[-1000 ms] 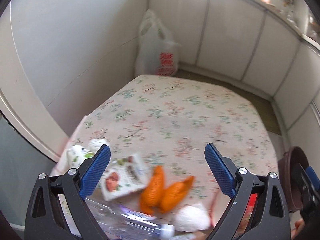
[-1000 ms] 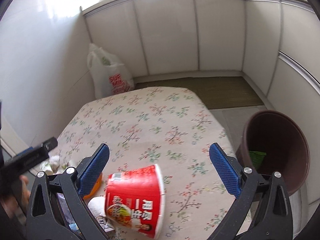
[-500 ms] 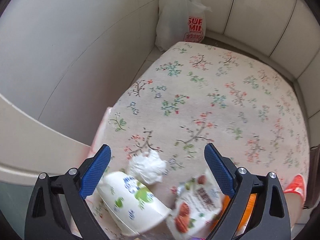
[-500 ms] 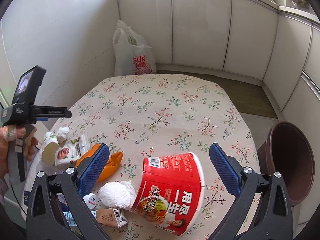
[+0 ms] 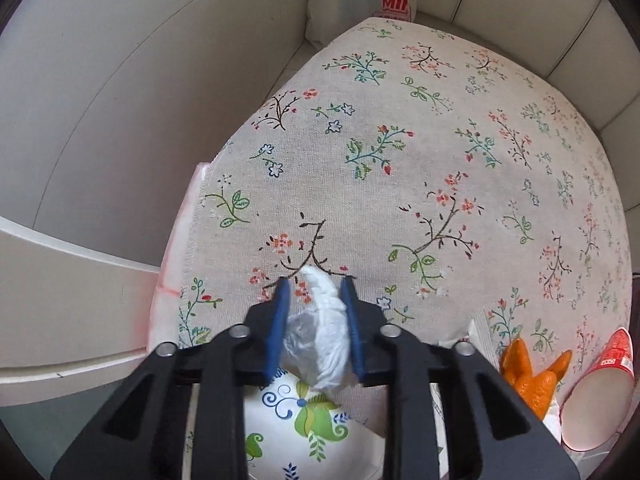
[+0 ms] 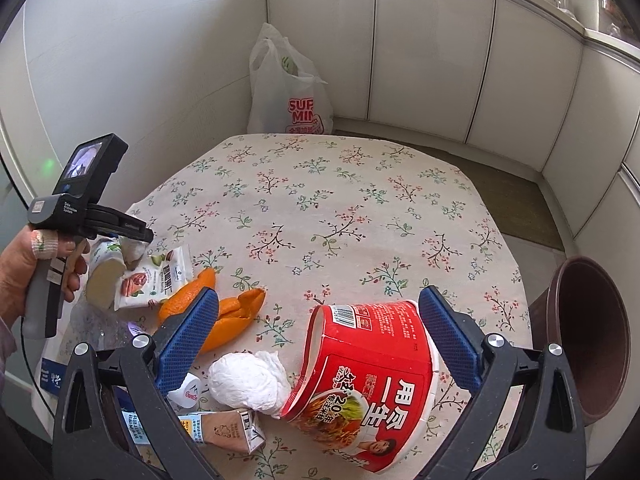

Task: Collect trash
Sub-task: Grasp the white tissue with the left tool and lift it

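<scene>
My left gripper (image 5: 314, 280) is shut on a crumpled white tissue (image 5: 320, 332), just above a white paper cup with a green leaf print (image 5: 304, 420). In the right wrist view the left gripper (image 6: 136, 234) shows at the table's left edge, by the cup (image 6: 102, 276) and a snack pouch (image 6: 154, 280). My right gripper (image 6: 318, 316) is open, its fingers either side of a red instant-noodle cup (image 6: 372, 376) lying on its side. Orange peel (image 6: 224, 312), another tissue wad (image 6: 248, 380) and a small brown carton (image 6: 224, 432) lie near it.
The floral-cloth table (image 6: 340, 200) stands in a corner of white walls. A brown bin (image 6: 588, 344) stands off its right side. A white plastic shopping bag (image 6: 288, 92) stands on the floor behind. A clear plastic bottle (image 6: 100, 320) lies at the left.
My left gripper moved down and forward over the tissue by the cup and closed on it. My right gripper came closer over the red noodle cup and stayed open.
</scene>
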{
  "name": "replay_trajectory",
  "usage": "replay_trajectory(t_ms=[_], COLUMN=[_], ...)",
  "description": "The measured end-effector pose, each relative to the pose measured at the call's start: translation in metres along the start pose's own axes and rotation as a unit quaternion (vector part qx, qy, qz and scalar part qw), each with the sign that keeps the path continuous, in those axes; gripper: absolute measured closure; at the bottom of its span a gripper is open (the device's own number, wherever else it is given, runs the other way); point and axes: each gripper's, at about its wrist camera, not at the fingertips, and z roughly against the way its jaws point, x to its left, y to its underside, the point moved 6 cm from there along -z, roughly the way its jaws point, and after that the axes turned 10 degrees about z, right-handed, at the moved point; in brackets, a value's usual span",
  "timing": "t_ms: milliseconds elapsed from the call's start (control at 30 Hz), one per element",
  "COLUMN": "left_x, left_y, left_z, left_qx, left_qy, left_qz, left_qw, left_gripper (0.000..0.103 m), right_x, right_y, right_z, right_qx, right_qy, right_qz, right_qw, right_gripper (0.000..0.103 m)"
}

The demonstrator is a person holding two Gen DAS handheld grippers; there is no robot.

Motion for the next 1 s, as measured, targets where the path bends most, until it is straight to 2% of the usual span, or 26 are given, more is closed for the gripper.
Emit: replay_trajectory(t_ms=[100, 267, 367, 433, 467, 533, 600, 633, 700, 767, 833, 1000], left_x=[-0.002, -0.007, -0.012, -0.018, -0.02, -0.021, -0.024, -0.024, -0.025, -0.024, -0.022, -0.012], left_y=[0.003, 0.009, 0.013, 0.017, 0.018, 0.025, 0.032, 0.032, 0.033, 0.032, 0.03, 0.028], left_z=[0.009, 0.052, 0.099, 0.137, 0.156, 0.193, 0.218, 0.228, 0.237, 0.242, 0.243, 0.246], left_qx=[-0.008, -0.058, -0.106, -0.146, -0.167, -0.212, -0.244, -0.254, -0.271, -0.282, -0.283, -0.286], left_qy=[0.003, 0.037, 0.074, 0.103, 0.115, 0.132, 0.14, 0.142, 0.134, 0.125, 0.127, 0.134], left_qz=[-0.001, 0.01, 0.02, 0.023, 0.023, 0.019, 0.013, 0.01, 0.003, 0.0, 0.005, 0.016], left_qw=[1.0, 0.9976, 0.9914, 0.9835, 0.9789, 0.9682, 0.9595, 0.9567, 0.9532, 0.9514, 0.9508, 0.9488], left_gripper=[0.087, 0.088, 0.088, 0.088, 0.088, 0.088, 0.088, 0.088, 0.088, 0.088, 0.088, 0.088], right_x=[0.002, 0.011, 0.022, 0.034, 0.037, 0.049, 0.061, 0.066, 0.083, 0.098, 0.117, 0.139], right_y=[0.0, 0.0, 0.003, 0.005, 0.002, -0.001, -0.002, -0.004, -0.013, -0.017, -0.018, -0.017], right_z=[0.001, 0.004, 0.001, -0.003, 0.001, 0.0, -0.006, -0.007, -0.007, -0.013, -0.025, -0.062], right_qx=[0.002, 0.001, 0.016, 0.042, 0.034, 0.064, 0.106, 0.113, 0.116, 0.132, 0.159, 0.183], right_qy=[-0.004, -0.019, -0.085, -0.182, -0.209, -0.299, -0.351, -0.358, -0.365, -0.369, -0.371, -0.35], right_qz=[0.005, 0.017, 0.004, -0.035, -0.048, -0.104, -0.172, -0.183, -0.188, -0.195, -0.209, -0.255], right_qw=[1.0, 1.0, 0.996, 0.982, 0.976, 0.947, 0.914, 0.909, 0.905, 0.899, 0.891, 0.882], right_gripper=[0.007, 0.007, 0.007, 0.006, 0.007, 0.011, 0.013, 0.018, 0.026, 0.038, 0.044, 0.055])
